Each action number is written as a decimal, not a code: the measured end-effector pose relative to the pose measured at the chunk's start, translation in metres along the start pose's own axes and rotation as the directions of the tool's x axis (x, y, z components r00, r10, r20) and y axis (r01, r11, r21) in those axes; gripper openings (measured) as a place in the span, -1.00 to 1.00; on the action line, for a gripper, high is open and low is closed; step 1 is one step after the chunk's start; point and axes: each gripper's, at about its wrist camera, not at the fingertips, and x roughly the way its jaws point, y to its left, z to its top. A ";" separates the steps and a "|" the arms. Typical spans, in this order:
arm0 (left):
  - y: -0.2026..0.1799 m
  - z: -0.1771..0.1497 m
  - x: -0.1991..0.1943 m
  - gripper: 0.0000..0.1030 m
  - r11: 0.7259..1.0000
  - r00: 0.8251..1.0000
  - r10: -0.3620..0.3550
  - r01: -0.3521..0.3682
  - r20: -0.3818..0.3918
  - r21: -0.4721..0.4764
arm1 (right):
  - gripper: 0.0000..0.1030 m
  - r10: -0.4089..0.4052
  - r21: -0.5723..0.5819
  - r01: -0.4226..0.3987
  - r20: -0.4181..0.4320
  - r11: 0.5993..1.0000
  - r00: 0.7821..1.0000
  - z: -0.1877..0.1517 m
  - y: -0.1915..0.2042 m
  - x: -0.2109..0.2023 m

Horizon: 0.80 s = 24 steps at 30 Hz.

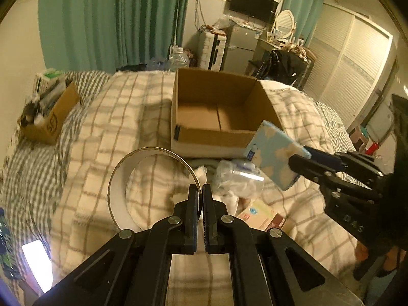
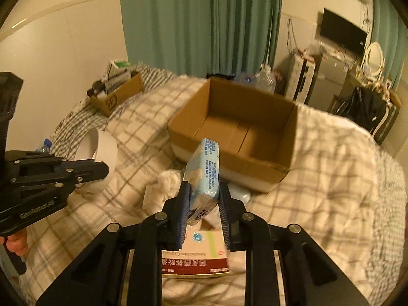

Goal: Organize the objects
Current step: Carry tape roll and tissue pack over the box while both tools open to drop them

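Note:
My left gripper (image 1: 200, 188) is shut on the rim of a white tape roll (image 1: 119, 178) and holds it above the bed; the roll also shows in the right wrist view (image 2: 102, 150). My right gripper (image 2: 204, 186) is shut on a light-blue tissue pack (image 2: 204, 168), lifted just in front of the open, empty cardboard box (image 2: 255, 168). In the left wrist view the pack (image 1: 272, 155) hangs by the box's (image 1: 204, 137) near right corner. A red-and-white medicine box (image 2: 196, 257) lies on the bed under my right gripper.
The bed has a checked quilt (image 1: 102, 132). A crumpled clear plastic bag (image 1: 237, 178) and white cloth (image 2: 163, 186) lie near the box. A smaller carton (image 1: 48, 117) full of items sits at the far left. A lit phone (image 1: 37, 262) lies at the lower left.

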 end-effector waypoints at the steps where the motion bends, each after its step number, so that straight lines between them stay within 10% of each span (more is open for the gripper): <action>1: -0.003 0.005 -0.002 -0.94 1.000 1.000 -0.005 0.005 0.005 0.004 | -0.58 -0.009 -0.002 0.009 0.013 1.000 1.000 0.003 -0.002 -0.006; 14: -0.045 0.089 0.006 -0.94 0.995 0.996 -0.024 0.015 0.088 0.100 | -0.59 -0.094 0.006 0.094 0.146 0.996 0.985 0.071 -0.052 -0.030; 24: -0.051 0.144 0.072 -0.94 0.994 0.997 -0.011 0.002 0.081 0.107 | -0.59 -0.109 0.068 0.101 0.121 0.992 0.987 0.109 -0.105 0.040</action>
